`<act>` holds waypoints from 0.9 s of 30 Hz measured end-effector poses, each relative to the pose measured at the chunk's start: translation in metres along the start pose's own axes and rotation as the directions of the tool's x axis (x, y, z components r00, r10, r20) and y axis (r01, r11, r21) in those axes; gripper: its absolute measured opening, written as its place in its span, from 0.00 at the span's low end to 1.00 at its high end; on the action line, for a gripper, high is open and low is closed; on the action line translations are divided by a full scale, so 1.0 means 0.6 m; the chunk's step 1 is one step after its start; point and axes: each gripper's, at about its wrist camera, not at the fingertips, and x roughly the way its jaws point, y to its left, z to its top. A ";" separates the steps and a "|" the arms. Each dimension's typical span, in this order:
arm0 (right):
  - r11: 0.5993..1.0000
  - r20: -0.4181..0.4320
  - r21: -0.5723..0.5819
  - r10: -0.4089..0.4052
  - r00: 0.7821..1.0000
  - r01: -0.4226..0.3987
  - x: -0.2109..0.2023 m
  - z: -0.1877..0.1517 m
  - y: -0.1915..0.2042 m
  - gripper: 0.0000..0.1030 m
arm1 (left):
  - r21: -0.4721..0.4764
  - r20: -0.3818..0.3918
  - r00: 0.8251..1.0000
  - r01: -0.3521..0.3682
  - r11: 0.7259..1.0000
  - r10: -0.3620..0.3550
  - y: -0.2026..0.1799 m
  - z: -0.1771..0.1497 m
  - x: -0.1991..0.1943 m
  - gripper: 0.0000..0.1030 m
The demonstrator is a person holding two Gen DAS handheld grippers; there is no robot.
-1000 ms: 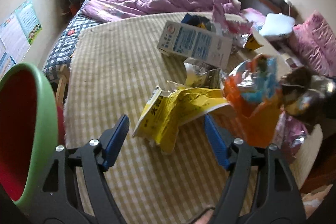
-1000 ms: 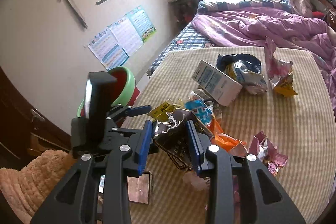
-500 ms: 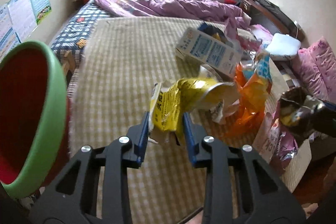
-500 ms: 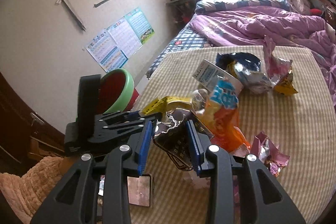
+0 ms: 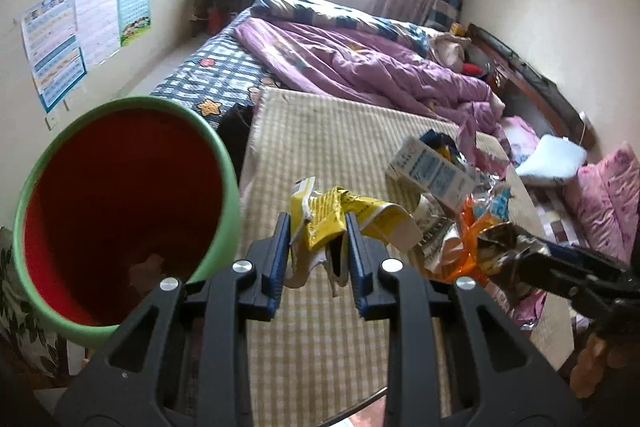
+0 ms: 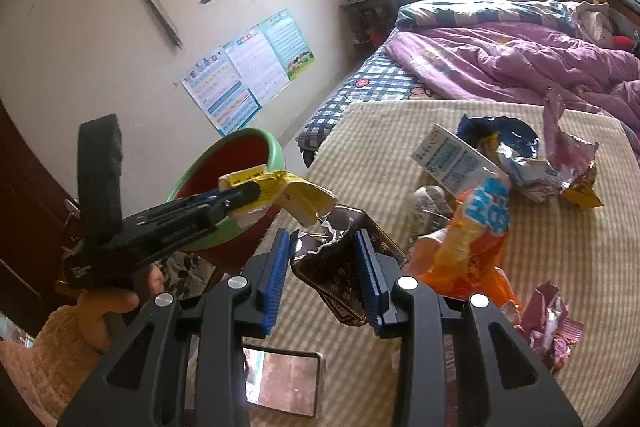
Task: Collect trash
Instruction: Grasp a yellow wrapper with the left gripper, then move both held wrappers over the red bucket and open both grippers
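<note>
My left gripper is shut on a crumpled yellow wrapper, lifted off the checked mat and close to the rim of the red bin with a green rim. In the right wrist view the yellow wrapper hangs in front of the bin, with the left gripper side-on. My right gripper is shut on a dark brown foil wrapper. An orange and blue snack bag dangles beside it.
On the mat lie a white and blue carton, a blue bag, a pink and yellow wrapper and a purple wrapper. A purple quilt covers the bed behind. A small mirror lies below the right gripper.
The left gripper shut on the yellow wrapper, then lifted it off the mat towards the bin. The right gripper kept its hold on the dark wrapper and shifted slightly.
</note>
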 end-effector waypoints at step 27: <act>0.998 0.017 -0.059 -0.005 1.000 0.006 0.047 0.031 0.078 0.32 | -0.036 0.150 0.987 -0.049 0.998 0.054 0.086 0.020 -0.104 0.25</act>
